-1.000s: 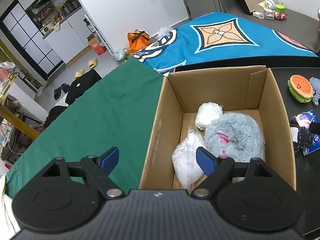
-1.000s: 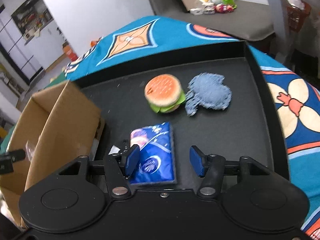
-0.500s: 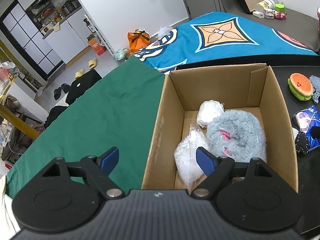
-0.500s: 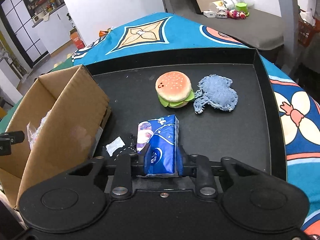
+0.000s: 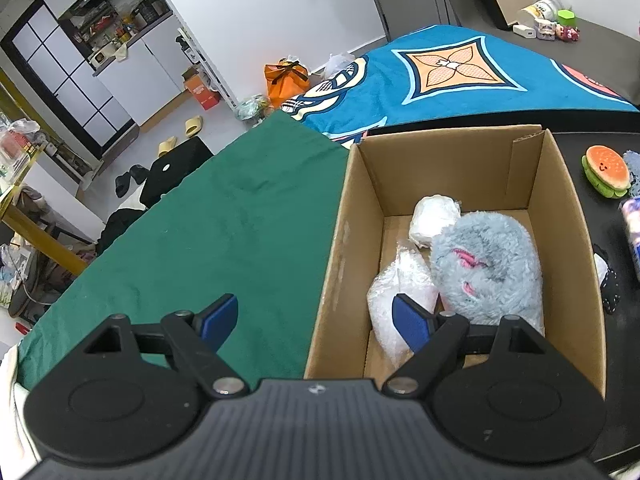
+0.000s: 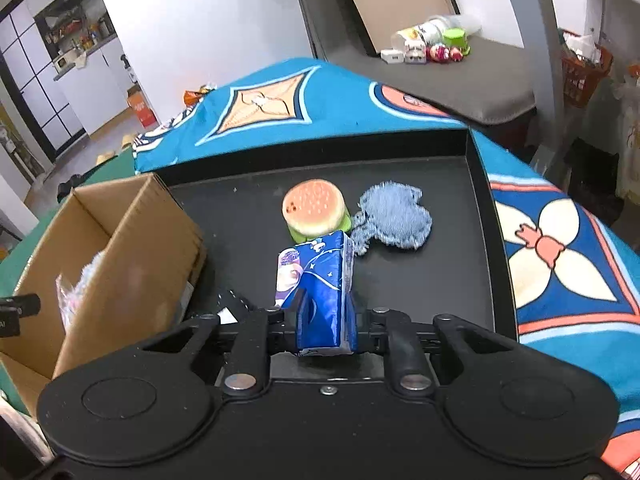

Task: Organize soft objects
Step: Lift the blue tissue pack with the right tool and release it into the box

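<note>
My right gripper (image 6: 326, 322) is shut on a blue tissue pack (image 6: 320, 276), squeezed and lifted off the black tray (image 6: 460, 280). Beyond the pack on the tray lie a plush burger (image 6: 314, 210) and a blue knitted cloth (image 6: 394, 220). The cardboard box (image 5: 472, 160) stands left of the tray and holds a grey fluffy toy (image 5: 488, 264), a white bundle (image 5: 434, 220) and a clear plastic bag (image 5: 396, 292). My left gripper (image 5: 314, 320) hangs open over the box's near left wall, nothing between its fingers.
A small black and white item (image 6: 232, 306) lies on the tray beside the box. Green cloth (image 5: 200, 240) covers the table left of the box; a blue patterned cloth (image 6: 280, 108) lies behind and right of the tray. Small toys (image 6: 436, 46) sit on a far grey surface.
My right gripper closed on the tissue pack and lifted it off the tray, crumpling it. The left gripper stayed in place, open.
</note>
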Demonstrator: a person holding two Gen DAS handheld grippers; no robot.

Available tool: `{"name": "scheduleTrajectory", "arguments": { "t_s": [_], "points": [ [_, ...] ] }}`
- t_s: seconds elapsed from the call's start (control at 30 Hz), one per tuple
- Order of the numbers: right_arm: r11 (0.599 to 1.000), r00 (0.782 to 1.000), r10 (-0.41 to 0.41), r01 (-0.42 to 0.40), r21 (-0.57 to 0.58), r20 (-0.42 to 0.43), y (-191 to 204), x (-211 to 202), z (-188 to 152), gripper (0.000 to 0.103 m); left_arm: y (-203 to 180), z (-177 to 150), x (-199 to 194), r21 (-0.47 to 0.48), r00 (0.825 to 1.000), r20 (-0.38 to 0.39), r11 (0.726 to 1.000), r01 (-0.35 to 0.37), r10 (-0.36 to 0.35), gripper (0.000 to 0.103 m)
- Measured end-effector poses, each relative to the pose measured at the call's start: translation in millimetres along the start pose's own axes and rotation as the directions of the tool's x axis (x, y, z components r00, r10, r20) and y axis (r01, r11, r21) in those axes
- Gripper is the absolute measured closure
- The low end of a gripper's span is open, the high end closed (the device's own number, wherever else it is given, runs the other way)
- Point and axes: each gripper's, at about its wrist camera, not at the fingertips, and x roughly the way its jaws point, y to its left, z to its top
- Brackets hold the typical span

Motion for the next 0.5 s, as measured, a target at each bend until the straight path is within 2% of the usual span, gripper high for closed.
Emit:
{"name": "scheduleTrajectory", "arguments": {
  "t_s": [0.27, 0.5],
  "points": [
    [1.0, 0.999, 0.013, -0.013, -0.003, 0.047, 11.1, -12.1, 9.7, 0.084, 9.8, -2.7, -1.7, -0.01, 1.0, 0.005, 1.0, 0.003, -0.003, 0.02],
    [0.999, 0.995, 0.033, -0.033, -0.008, 0.096, 24.0, -27.7, 20.9, 0.084, 18.9, -4.3, -6.3, -0.022, 0.999, 0.021, 0.999, 0.05, -0.049, 0.02]
  ]
}}
